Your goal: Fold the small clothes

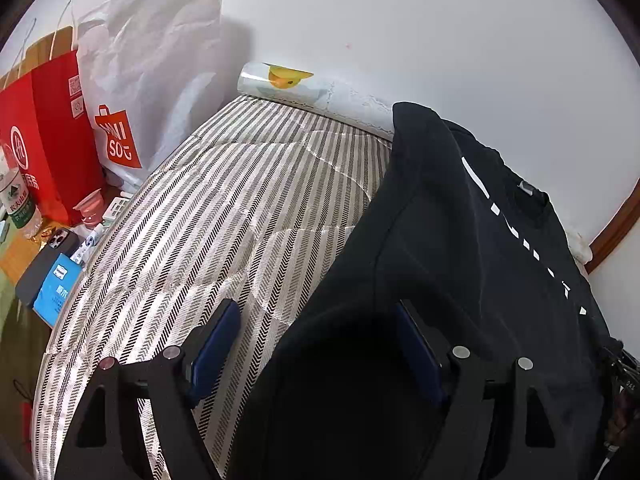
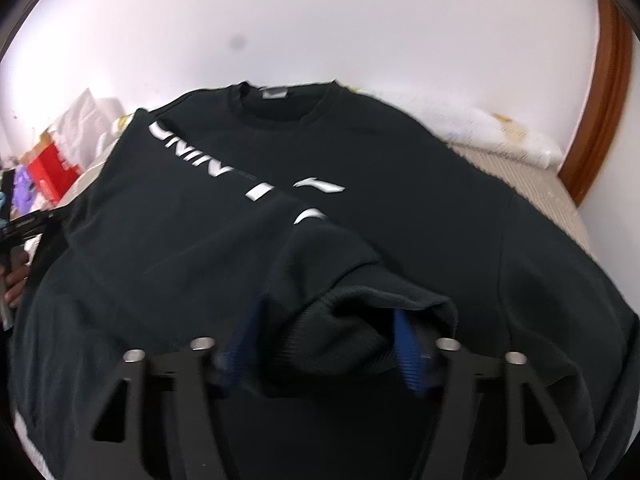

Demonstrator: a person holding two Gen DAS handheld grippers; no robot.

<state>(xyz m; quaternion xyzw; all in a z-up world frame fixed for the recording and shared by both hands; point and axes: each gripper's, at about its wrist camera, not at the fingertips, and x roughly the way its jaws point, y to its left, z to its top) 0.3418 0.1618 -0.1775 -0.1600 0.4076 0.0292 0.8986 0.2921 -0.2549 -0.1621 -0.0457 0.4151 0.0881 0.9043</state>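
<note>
**A:** Where is the garment relative to your two tools?

**B:** The black sweatshirt (image 2: 248,208) lies spread on the bed (image 1: 224,208), straight ahead of your right hand-held gripper (image 2: 324,344), collar (image 2: 280,96) at the far end and white lettering (image 2: 192,152) running across the chest. From your left hand-held gripper (image 1: 316,344) it fills the right half of the view, with the bare striped mattress cover ahead and to the left.

**A:** What is your right one doing?

**B:** A ribbed cuff (image 2: 360,320) of the sleeve sits between its blue fingers (image 2: 408,356), bunched up just in front of them. The view is blurred, so you cannot tell whether the pads actually press the cloth.

**A:** And your left?

**B:** Its jaws stand wide. Dark cloth of the sweatshirt covers the space by the right finger (image 1: 420,352); the left finger is over the mattress, clear of the fabric. You are gripping nothing there.

**A:** Anything else around?

**B:** Far left of your left tool, past the bed edge: a red paper bag (image 1: 48,140), a white Miniso bag (image 1: 148,80), a water bottle (image 1: 18,200), a dark phone (image 1: 48,264) and a blue box (image 1: 56,288). At the far end against the wall, a roll with a yellow duck (image 1: 284,78).
</note>
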